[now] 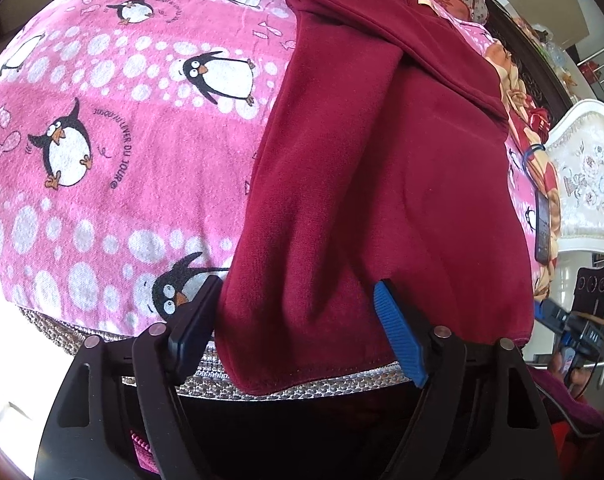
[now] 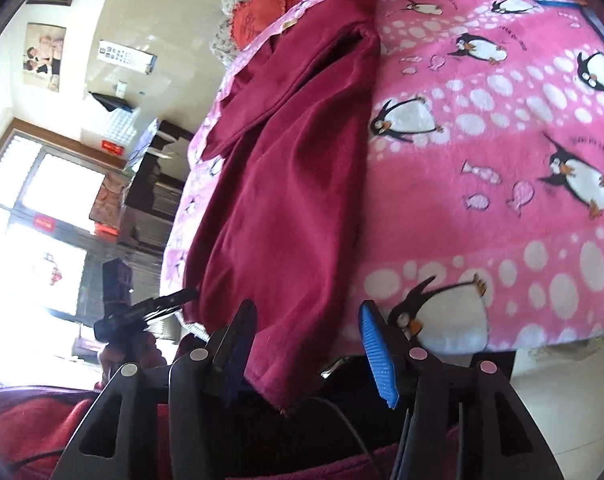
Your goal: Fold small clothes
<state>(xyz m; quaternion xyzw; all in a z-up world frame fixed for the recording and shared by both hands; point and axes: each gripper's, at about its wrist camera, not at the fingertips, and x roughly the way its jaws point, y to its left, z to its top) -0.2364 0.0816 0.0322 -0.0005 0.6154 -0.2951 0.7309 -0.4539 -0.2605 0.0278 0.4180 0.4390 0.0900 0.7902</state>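
A dark red garment (image 1: 382, 184) lies lengthwise on a pink penguin-print blanket (image 1: 121, 140), with its sides folded inward and its near hem hanging at the bed's front edge. My left gripper (image 1: 297, 308) is open, its jaws wide apart, astride the hem's left part. In the right wrist view the same garment (image 2: 285, 184) runs away from me. My right gripper (image 2: 306, 336) is open, its jaws wide apart, with the hem's right corner between them. Neither gripper is closed on the cloth.
The blanket (image 2: 502, 160) covers the bed. A phone (image 1: 542, 228) lies at the bed's right side near a white headboard (image 1: 586, 184). Red cushions (image 2: 261, 12) sit at the far end. A silver woven mat edge (image 1: 302, 388) shows under the blanket.
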